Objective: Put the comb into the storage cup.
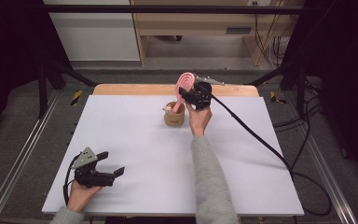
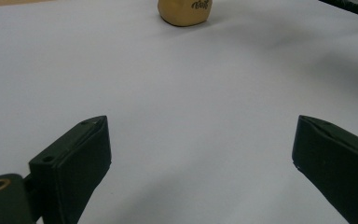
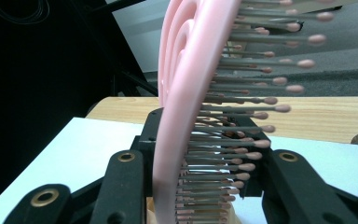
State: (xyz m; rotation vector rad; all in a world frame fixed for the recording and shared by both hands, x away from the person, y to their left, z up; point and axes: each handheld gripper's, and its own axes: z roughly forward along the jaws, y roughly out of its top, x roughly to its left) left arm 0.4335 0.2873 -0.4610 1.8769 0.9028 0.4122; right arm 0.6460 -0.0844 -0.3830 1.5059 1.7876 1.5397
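Where the high view looks down on the white table [image 1: 135, 140], item one: right gripper [image 1: 189, 96], pinching a pink hairbrush [image 1: 184, 84] upright over a tan cup [image 1: 174, 116] at the far centre; a second handle already leans in that cup. Item two: left gripper [image 1: 113, 171], spread, resting low at the near left, well apart from the cup.

Left gripper view: jaws wide, nothing between them; cup [image 2: 185, 11] far ahead.

Right gripper view: hairbrush [image 3: 186, 93] clamped between the jaws, bristles facing its right, cup rim below.

Handling note, as judgement: the step appears to be seating the brush in the cup. Keep the handle vertical, lower slowly past the other handle, release only once it bears on the bottom, lest the cup tip.
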